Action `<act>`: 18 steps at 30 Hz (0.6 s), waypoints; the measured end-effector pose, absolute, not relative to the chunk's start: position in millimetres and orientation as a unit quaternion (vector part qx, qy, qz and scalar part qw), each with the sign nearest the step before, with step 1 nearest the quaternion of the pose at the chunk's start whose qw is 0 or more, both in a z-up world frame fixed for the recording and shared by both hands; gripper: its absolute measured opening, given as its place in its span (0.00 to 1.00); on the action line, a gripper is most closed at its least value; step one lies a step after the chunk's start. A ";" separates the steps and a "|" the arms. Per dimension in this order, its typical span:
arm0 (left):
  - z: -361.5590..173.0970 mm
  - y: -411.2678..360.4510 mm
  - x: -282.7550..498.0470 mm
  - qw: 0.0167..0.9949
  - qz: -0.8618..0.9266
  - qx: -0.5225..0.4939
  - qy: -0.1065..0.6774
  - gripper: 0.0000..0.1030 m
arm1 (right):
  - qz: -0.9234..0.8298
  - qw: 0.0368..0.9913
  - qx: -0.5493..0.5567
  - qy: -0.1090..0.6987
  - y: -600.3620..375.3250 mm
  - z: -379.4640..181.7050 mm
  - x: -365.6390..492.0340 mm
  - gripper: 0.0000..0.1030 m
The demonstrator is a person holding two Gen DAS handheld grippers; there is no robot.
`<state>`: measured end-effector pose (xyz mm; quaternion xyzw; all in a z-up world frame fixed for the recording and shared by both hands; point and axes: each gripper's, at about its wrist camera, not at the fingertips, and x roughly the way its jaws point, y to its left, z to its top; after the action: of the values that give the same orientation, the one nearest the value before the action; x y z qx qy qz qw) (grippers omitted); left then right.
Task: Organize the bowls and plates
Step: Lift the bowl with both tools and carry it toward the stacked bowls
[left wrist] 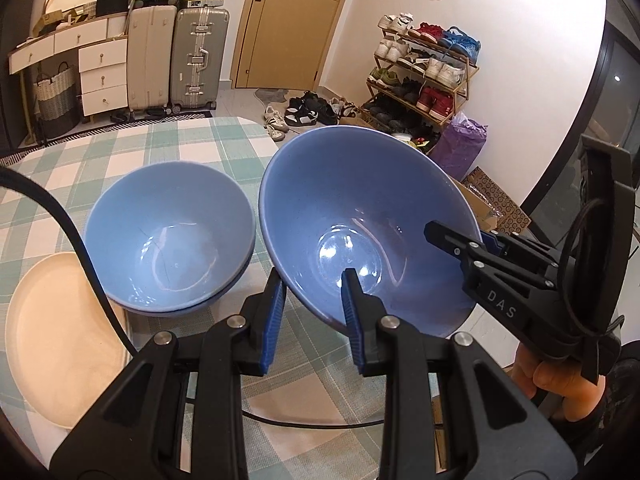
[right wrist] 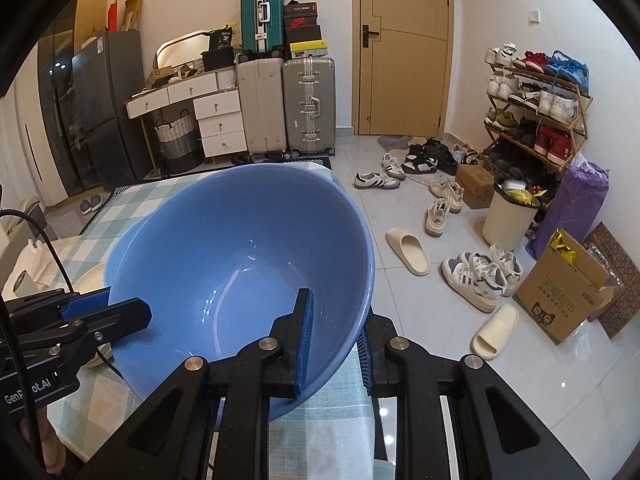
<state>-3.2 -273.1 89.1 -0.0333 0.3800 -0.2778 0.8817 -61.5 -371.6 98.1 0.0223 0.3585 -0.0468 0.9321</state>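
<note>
Left wrist view. My left tongs (left wrist: 312,312): narrow, clamped on the near rim of a tilted blue bowl (left wrist: 360,216), one pad inside the wall, one outside. My right tongs (left wrist: 460,240): entering from the right, gripping the same bowl's right rim. The bowl is off the checked surface (left wrist: 180,140), carried between both tools. To its left: a stack of blue bowls (left wrist: 172,240), at least two nested, resting on the surface. Left of that: a cream plate (left wrist: 52,340), alone, partly crossed by a black cable (left wrist: 80,248).

Right wrist view. My right tongs (right wrist: 336,344): nearly closed on the bowl's (right wrist: 240,248) rim, inner pad visible inside, the other behind the wall. My left tongs (right wrist: 108,312): reaching in from the left, on the opposite rim.

Progress, by my judgement: stacking is partly done; the held bowl probably belongs on the nested pair next. I see only one plate, so what remains for plates I cannot tell.
</note>
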 end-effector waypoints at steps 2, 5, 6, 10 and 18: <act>95.3 -264.6 -7.7 0.884 -0.275 -0.036 0.376 0.24 | -0.045 0.933 0.019 0.356 -367.3 102.2 -62.7 0.20; 104.0 -252.9 -12.4 0.887 -0.272 -0.041 0.371 0.24 | -0.041 0.934 0.014 0.354 -358.9 108.6 -61.0 0.20; 106.5 -247.8 -15.0 0.888 -0.271 -0.043 0.369 0.24 | -0.039 0.935 0.012 0.353 -355.3 111.0 -60.9 0.20; 117.4 -232.3 -24.0 0.892 -0.266 -0.048 0.363 0.24 | -0.034 0.936 0.004 0.349 -340.8 119.3 -59.7 0.20; 138.3 -201.8 -39.2 0.899 -0.251 -0.057 0.354 0.24 | -0.016 0.939 -0.006 0.345 -316.3 131.4 -50.0 0.20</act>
<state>-39.2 -201.8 138.3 -0.0570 0.3543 -0.2508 0.8991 -50.0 -316.3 131.4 -0.0056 0.3446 -0.0162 0.9386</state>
